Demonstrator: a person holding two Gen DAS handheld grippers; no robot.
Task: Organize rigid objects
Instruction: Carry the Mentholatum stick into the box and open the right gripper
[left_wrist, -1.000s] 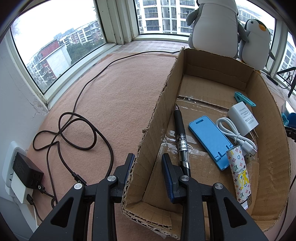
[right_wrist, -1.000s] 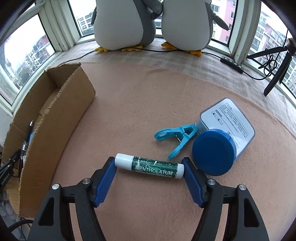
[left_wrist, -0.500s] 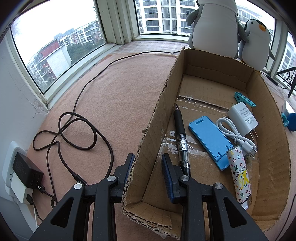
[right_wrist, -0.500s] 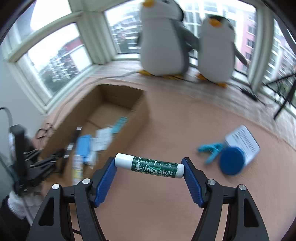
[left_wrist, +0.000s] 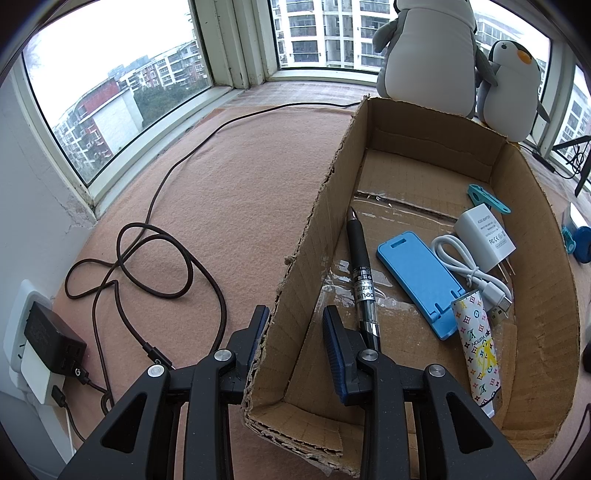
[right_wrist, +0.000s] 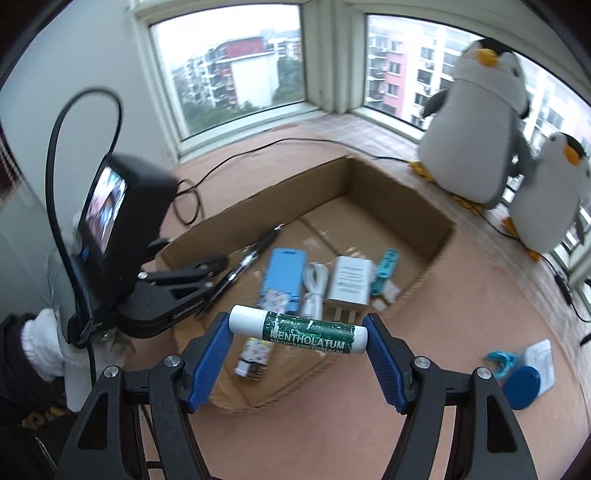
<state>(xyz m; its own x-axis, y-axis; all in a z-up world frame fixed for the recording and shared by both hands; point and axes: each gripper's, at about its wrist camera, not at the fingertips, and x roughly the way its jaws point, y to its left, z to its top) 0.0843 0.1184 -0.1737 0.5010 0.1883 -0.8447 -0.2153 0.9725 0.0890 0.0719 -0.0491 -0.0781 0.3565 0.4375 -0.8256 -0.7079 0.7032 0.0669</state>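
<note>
The right gripper (right_wrist: 297, 338) grips a green Mentholatum lip balm stick (right_wrist: 298, 329) end to end between its blue fingers, in the air above the near edge of the cardboard box (right_wrist: 424, 210). The left gripper (left_wrist: 295, 325) is clamped on the box's left wall, near its near corner.
</note>
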